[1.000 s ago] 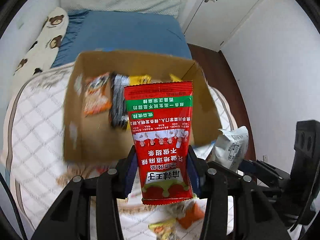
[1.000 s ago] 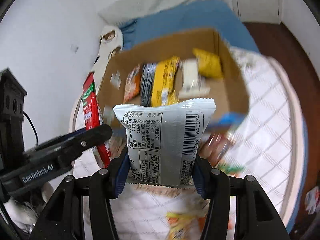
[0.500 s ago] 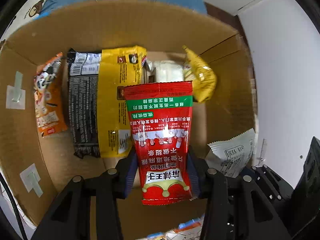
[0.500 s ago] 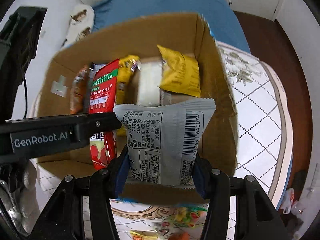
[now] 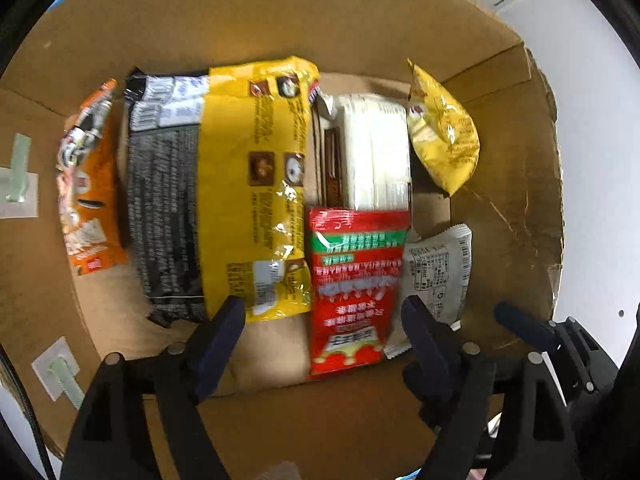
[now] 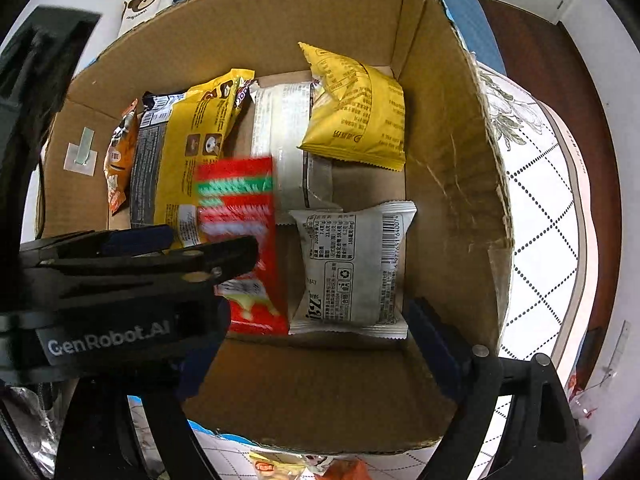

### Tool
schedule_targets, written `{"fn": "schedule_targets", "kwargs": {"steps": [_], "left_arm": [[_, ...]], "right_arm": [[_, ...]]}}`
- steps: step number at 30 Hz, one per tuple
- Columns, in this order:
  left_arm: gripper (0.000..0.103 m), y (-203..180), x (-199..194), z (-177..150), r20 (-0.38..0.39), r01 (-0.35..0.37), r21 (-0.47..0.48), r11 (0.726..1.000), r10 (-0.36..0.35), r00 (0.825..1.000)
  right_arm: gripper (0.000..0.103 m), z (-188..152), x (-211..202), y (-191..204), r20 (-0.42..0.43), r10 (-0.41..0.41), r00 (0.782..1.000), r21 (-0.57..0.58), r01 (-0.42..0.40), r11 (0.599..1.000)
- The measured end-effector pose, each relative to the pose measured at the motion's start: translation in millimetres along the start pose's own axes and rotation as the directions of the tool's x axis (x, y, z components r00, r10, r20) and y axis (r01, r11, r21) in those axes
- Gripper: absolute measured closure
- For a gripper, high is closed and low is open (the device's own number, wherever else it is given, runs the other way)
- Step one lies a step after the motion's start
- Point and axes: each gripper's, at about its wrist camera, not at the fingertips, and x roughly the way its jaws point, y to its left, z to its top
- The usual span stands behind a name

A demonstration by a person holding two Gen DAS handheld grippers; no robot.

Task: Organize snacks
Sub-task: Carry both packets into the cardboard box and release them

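Both grippers hang over an open cardboard box (image 5: 240, 16) (image 6: 452, 160). My left gripper (image 5: 320, 328) is open; the red snack packet (image 5: 352, 288) lies loose in the box between its fingers, blurred. It also shows in the right wrist view (image 6: 240, 216). My right gripper (image 6: 320, 344) is open; the grey-white packet (image 6: 352, 268) lies on the box floor in front of it, right of the red one, and shows in the left wrist view (image 5: 436, 276). The left gripper's body (image 6: 120, 280) covers the right gripper's left finger.
The box also holds an orange packet (image 5: 84, 184), a black packet (image 5: 164, 200), a large yellow bag (image 5: 252, 184), a white pack (image 5: 372, 152) and a small yellow bag (image 5: 444, 136). The box stands on a quilted bed (image 6: 552, 220); loose snacks (image 6: 304, 468) lie before it.
Both grippers moved down into the box and opened. The red packet and the grey-white packet dropped out of them onto the box floor.
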Motion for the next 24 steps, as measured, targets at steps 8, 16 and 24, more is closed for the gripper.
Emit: {"fn": "schedule_targets", "kwargs": {"steps": [8, 16, 24], "left_arm": [[0.024, 19, -45, -20, 0.155, -0.077, 0.0, 0.997, 0.076, 0.985], [0.024, 29, -101, -78, 0.363, -0.153, -0.016, 0.988, 0.148, 0.92], [0.024, 11, -122, -112, 0.47, -0.174, -0.015, 0.985, 0.16, 0.868]], "right_arm": [[0.011, -7, -14, -5, 0.049, -0.012, 0.999, 0.04, 0.01, 0.999], [0.013, -37, -49, 3, 0.189, -0.031, 0.982, 0.046, 0.023, 0.999], [0.029, -71, -89, 15, 0.308, -0.024, 0.951, 0.021, 0.019, 1.0]]}}
